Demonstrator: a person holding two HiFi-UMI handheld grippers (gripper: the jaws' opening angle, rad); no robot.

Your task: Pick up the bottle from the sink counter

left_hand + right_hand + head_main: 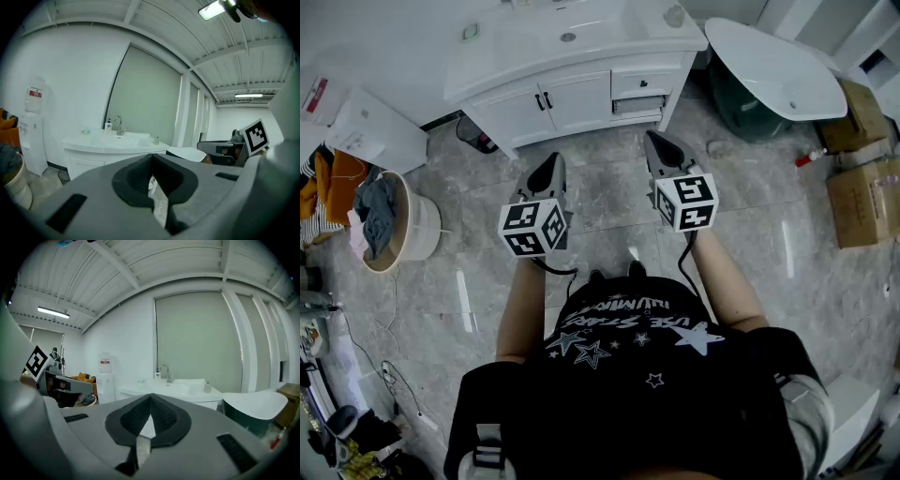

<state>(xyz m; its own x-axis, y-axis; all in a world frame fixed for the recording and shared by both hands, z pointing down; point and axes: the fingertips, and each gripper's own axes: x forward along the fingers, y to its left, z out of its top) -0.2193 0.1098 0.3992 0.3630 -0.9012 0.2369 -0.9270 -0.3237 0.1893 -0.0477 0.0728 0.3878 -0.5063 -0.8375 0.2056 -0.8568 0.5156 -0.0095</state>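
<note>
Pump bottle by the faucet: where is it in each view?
Head view: not in it; the counter is cut off at the top edge.
Left gripper view: bottle left of centre, just left of the faucet.
Right gripper view: bottle near centre, again left of the faucet.
Shared landmark: the white counter.
</note>
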